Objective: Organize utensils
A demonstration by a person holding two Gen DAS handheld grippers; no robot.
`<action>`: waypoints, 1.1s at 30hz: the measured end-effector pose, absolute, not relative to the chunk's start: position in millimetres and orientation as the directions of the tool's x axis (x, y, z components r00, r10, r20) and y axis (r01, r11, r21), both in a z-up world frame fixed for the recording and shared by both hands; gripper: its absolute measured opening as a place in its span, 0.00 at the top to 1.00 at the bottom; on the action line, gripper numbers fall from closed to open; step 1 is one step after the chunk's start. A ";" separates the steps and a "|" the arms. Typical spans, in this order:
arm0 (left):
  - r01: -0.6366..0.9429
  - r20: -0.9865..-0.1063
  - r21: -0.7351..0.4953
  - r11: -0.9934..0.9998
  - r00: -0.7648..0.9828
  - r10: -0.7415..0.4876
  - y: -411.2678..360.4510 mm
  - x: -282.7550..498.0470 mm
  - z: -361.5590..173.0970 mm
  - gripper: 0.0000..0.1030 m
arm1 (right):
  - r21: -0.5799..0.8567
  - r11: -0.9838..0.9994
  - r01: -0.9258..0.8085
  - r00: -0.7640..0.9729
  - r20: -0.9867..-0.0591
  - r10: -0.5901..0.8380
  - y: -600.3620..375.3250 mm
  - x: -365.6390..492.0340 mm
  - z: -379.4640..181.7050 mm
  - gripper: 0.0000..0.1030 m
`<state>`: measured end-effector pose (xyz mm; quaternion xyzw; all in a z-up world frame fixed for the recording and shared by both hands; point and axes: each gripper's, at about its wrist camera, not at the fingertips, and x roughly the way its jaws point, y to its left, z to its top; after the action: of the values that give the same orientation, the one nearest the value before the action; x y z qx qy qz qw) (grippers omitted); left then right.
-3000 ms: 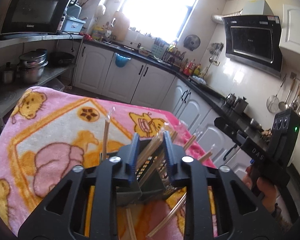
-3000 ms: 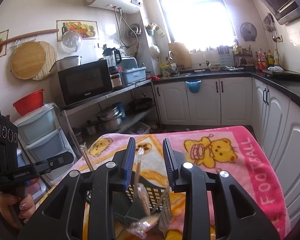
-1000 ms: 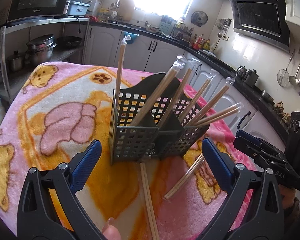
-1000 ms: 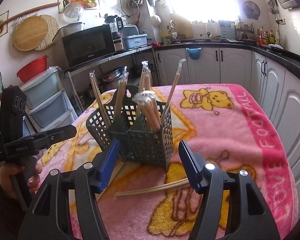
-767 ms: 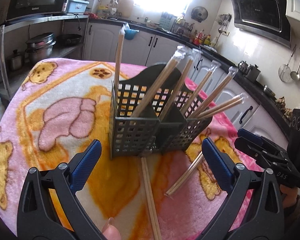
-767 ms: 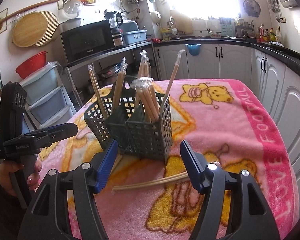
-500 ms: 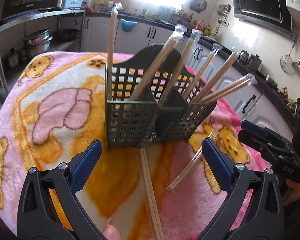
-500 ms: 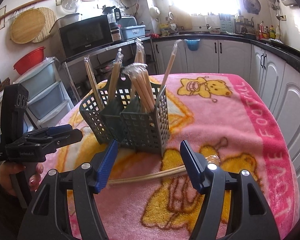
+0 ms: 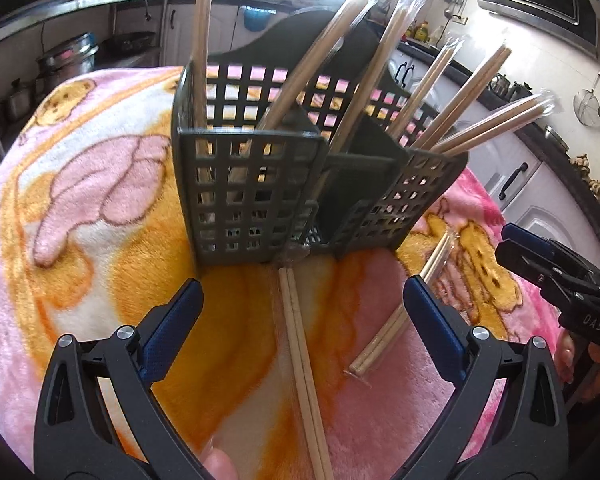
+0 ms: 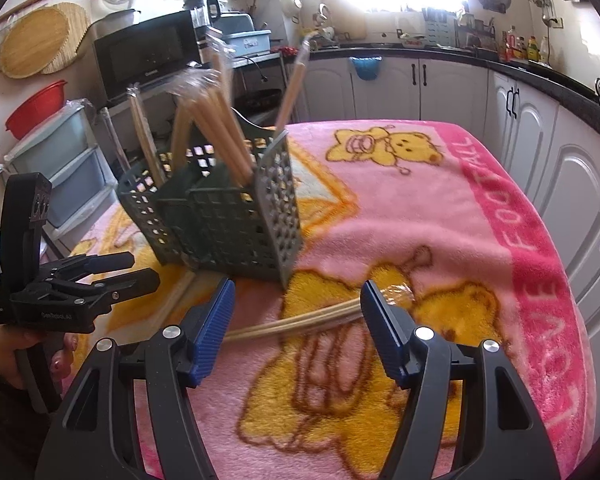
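Left wrist view showed the left gripper [image 9: 302, 308], jaws wide and empty, straddling a wrapped chopstick pair [image 9: 300, 344] at lower centre, probably to grasp it. Right gripper [image 10: 296, 320] gaped over another pair [image 10: 300, 322]. Both lay below the caddy [image 9: 260, 184].

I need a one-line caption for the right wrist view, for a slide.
Open right gripper above a wrapped chopstick pair lying on the pink blanket, beside the grey utensil caddy.
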<state>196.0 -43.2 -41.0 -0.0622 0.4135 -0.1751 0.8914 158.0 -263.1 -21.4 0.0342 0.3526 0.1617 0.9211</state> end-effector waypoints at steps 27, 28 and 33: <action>0.173 -0.756 -0.326 0.929 0.542 -0.366 -49.4 225.7 -73.8 0.61 | 0.222 0.971 -0.087 0.571 -0.788 0.231 -305.1 236.3 -86.1 0.48; 0.172 -0.757 -0.325 0.930 0.542 -0.365 -49.0 226.6 -74.1 0.62 | 0.205 0.974 -0.093 0.576 -0.787 0.221 -303.5 236.4 -87.1 0.48; 0.169 -0.762 -0.308 0.936 0.545 -0.349 -52.5 229.2 -75.4 0.67 | 0.175 0.980 -0.098 0.578 -0.791 0.199 -302.6 235.5 -87.7 0.62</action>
<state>229.2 -52.5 -75.4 -0.0991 0.4533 -0.1483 0.8733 235.5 -302.6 -87.7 0.0559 0.4514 0.0840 0.8866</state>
